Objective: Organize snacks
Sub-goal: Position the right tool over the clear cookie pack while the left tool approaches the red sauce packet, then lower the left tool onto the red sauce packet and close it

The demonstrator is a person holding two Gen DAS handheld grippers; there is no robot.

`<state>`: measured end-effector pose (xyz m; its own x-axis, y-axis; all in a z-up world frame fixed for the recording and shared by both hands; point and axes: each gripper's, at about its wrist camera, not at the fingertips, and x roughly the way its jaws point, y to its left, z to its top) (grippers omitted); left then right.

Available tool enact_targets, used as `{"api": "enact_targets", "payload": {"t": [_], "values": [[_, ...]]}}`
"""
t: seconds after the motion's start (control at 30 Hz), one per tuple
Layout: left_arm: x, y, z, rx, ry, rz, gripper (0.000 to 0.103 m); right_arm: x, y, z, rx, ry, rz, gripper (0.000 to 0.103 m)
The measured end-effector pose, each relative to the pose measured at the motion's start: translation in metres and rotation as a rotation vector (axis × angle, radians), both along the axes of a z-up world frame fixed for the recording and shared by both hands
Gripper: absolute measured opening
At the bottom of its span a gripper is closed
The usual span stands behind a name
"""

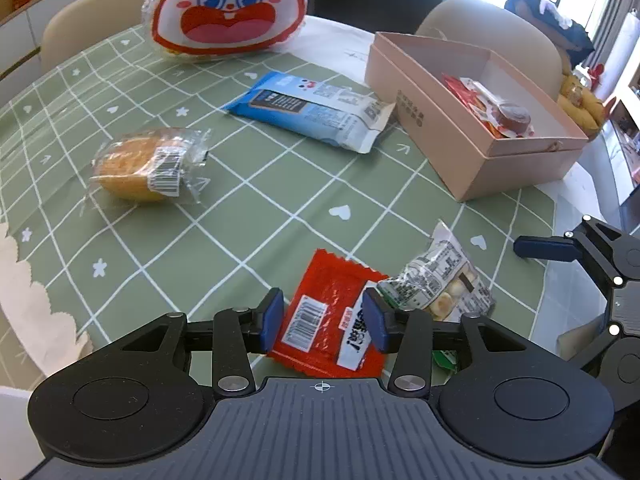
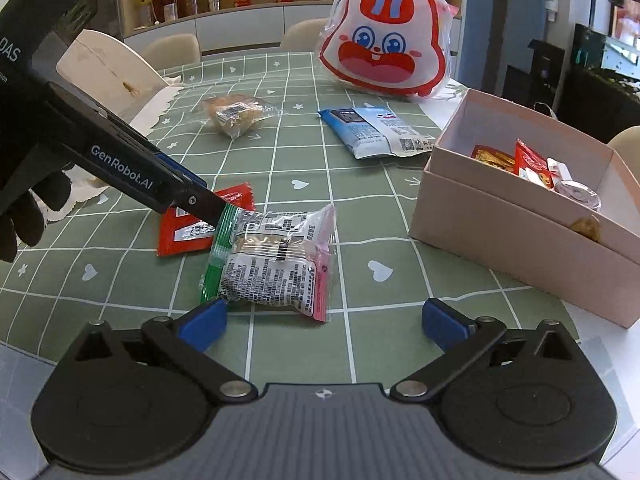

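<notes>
A red snack packet (image 1: 324, 320) lies flat on the green checked tablecloth (image 1: 248, 216). My left gripper (image 1: 324, 320) is open and points down at it, one blue pad on each side of the packet. Beside it lies a white and green snack packet (image 2: 272, 264), partly over the red packet (image 2: 188, 232). My right gripper (image 2: 324, 320) stands wide open just short of that packet, with nothing between its pads. An open pink box (image 2: 500, 216) at the right holds red snacks and a jelly cup.
Farther back lie a blue packet (image 1: 316, 112), a wrapped cake (image 1: 144, 168) and a large rabbit-face bag (image 1: 228, 4). Beige chairs (image 1: 88, 12) ring the table. A black-gloved hand (image 2: 24, 216) holds the left gripper. The right gripper's finger (image 1: 544, 249) shows at the right edge.
</notes>
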<state>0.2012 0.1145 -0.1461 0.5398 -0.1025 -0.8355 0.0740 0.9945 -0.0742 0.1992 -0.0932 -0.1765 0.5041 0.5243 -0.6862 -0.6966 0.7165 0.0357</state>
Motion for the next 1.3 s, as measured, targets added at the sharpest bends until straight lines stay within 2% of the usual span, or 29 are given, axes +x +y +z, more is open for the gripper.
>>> {"api": "enact_targets", "payload": {"t": [0.07, 0.2, 0.23, 0.3, 0.37, 0.4, 0.63, 0.77, 0.87, 0.97, 1.07, 1.17, 1.2, 1.3], "values": [[-0.002, 0.0, 0.002, 0.025, -0.005, 0.001, 0.05, 0.0, 0.0, 0.0, 0.0, 0.0, 0.0, 0.103], [-0.01, 0.004, 0.006, 0.198, -0.019, 0.02, 0.048, 0.0, 0.0, 0.0, 0.0, 0.0, 0.0, 0.103], [-0.012, 0.009, 0.007, 0.203, -0.022, 0.033, 0.048, 0.0, 0.0, 0.0, 0.0, 0.0, 0.0, 0.103], [-0.016, 0.02, 0.012, 0.137, -0.031, 0.04, 0.048, 0.0, 0.0, 0.0, 0.0, 0.0, 0.0, 0.103], [-0.019, 0.022, 0.017, 0.078, -0.035, -0.002, 0.048, 0.0, 0.0, 0.0, 0.0, 0.0, 0.0, 0.103], [-0.02, 0.019, 0.018, 0.073, -0.037, -0.034, 0.048, 0.0, 0.0, 0.0, 0.0, 0.0, 0.0, 0.103], [-0.015, -0.024, 0.007, 0.139, -0.012, -0.189, 0.048, -0.001, -0.001, 0.0, 0.001, 0.0, 0.0, 0.103], [-0.013, -0.035, -0.002, 0.169, 0.004, -0.221, 0.057, -0.001, -0.001, 0.0, 0.001, -0.001, 0.0, 0.103], [-0.009, -0.025, -0.002, 0.147, 0.001, -0.157, 0.059, -0.001, 0.0, 0.0, -0.002, 0.001, 0.002, 0.103], [-0.011, -0.007, -0.004, 0.163, -0.017, -0.009, 0.059, -0.002, -0.001, 0.002, 0.006, 0.0, 0.001, 0.103], [-0.022, 0.01, -0.004, 0.14, -0.032, 0.118, 0.06, 0.002, 0.002, 0.004, -0.017, 0.021, 0.012, 0.103], [-0.038, 0.021, -0.003, 0.129, -0.041, 0.205, 0.061, 0.014, 0.01, 0.011, -0.071, 0.088, 0.077, 0.101], [-0.045, 0.025, -0.003, 0.119, -0.042, 0.233, 0.063, 0.02, 0.014, 0.015, -0.075, 0.12, 0.101, 0.095], [-0.063, 0.03, -0.004, 0.066, -0.029, 0.291, 0.063, 0.03, 0.023, 0.033, -0.022, 0.153, 0.135, 0.094]]}}
